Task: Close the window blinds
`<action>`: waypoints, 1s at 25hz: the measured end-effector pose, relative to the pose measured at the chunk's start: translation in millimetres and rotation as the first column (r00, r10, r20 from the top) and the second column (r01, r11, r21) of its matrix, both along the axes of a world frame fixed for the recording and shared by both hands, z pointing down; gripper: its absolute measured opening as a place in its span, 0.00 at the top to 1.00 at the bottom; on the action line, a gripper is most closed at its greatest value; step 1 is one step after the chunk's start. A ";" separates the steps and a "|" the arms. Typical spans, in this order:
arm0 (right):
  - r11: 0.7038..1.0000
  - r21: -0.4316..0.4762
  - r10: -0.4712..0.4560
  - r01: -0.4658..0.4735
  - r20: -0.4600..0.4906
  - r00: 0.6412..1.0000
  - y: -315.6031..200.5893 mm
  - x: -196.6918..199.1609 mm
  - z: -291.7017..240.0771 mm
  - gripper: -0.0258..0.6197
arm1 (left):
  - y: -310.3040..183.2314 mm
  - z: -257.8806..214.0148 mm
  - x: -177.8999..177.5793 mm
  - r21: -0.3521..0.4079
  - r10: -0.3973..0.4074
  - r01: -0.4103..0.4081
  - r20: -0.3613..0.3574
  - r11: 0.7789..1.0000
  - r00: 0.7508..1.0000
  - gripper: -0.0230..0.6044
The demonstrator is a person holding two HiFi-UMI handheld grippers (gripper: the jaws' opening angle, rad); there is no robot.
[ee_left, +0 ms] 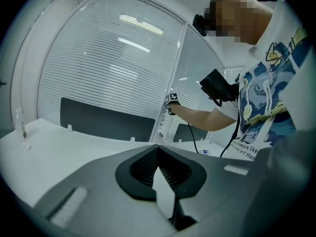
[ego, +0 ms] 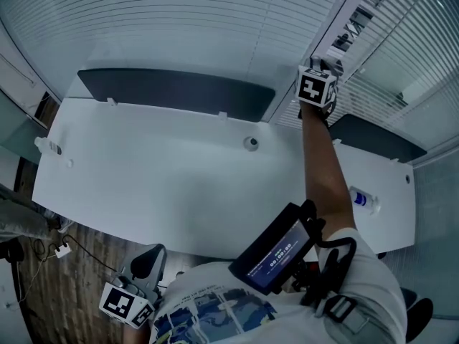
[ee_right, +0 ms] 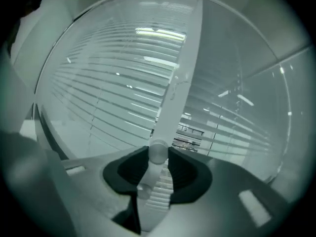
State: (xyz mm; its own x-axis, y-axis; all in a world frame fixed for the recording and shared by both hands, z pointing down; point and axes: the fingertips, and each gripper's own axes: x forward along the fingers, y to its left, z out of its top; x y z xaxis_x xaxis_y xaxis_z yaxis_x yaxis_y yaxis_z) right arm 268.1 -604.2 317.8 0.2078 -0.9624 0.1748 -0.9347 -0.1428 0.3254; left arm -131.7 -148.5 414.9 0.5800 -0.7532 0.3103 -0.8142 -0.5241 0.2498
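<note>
Now squeezing the wand [ee_right: 157, 151] with the right tool [ee_right: 158, 158], carrying the left tool [ee_left: 158, 149] shut and empty. Seeing gaps in the blinds [ee_right: 232, 127], probably needing turning yet.

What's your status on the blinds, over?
Right tongs shut on thin translucent white blind wand; left tongs shut, empty, low. White slatted window blinds: gaps showing right of white post. Nothing in the way.

White slatted blinds [ego: 179, 13] are seen up top, a pale wand [ee_right: 158, 152] centre-frame, a white desk [ego: 158, 185], a blue-printed shirt [ego: 215, 310] lower down.
</note>
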 end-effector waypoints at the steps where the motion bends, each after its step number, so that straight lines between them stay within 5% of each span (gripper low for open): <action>1: 1.000 0.018 -0.012 0.011 0.068 0.998 0.1 1.6 2.1 0.77 | -0.1 0.0 -0.5 -0.001 0.001 -0.001 -0.001 1.000 1.000 0.96; 3: 0.997 0.068 -0.054 0.035 0.318 0.946 1.2 7.0 8.1 0.76 | -0.5 0.2 -1.0 -0.002 0.003 -0.003 -0.002 1.000 1.000 0.96; 6: 0.989 0.140 -0.126 0.041 0.682 0.720 3.6 10.7 12.3 0.75 | -1.5 0.5 0.0 -0.004 0.008 -0.008 -0.002 1.000 1.000 0.96; 9: 0.986 0.166 -0.155 0.025 0.844 0.514 1.3 11.9 13.4 0.75 | -2.7 0.3 1.8 -0.003 0.017 -0.017 -0.006 1.000 1.000 0.96; 11: 0.985 0.172 -0.160 0.015 0.875 0.458 0.0 14.2 13.2 0.75 | -3.4 0.7 1.8 -0.003 0.019 -0.019 -0.008 1.000 1.000 0.96; 13: 0.987 0.161 -0.150 0.020 0.860 0.488 -0.5 15.6 12.9 0.77 | -4.0 1.1 1.1 -0.004 0.018 -0.018 -0.011 1.000 1.000 0.96; 20: 0.997 0.074 -0.054 0.013 0.592 0.804 1.7 11.3 9.9 0.77 | -4.4 3.6 0.2 -0.010 0.016 -0.016 -0.015 1.000 1.000 0.96; 25: 0.999 0.033 -0.009 -0.003 0.357 0.934 1.9 9.0 8.6 0.77 | -4.3 3.8 0.0 -0.016 0.013 -0.013 -0.013 1.000 1.000 0.96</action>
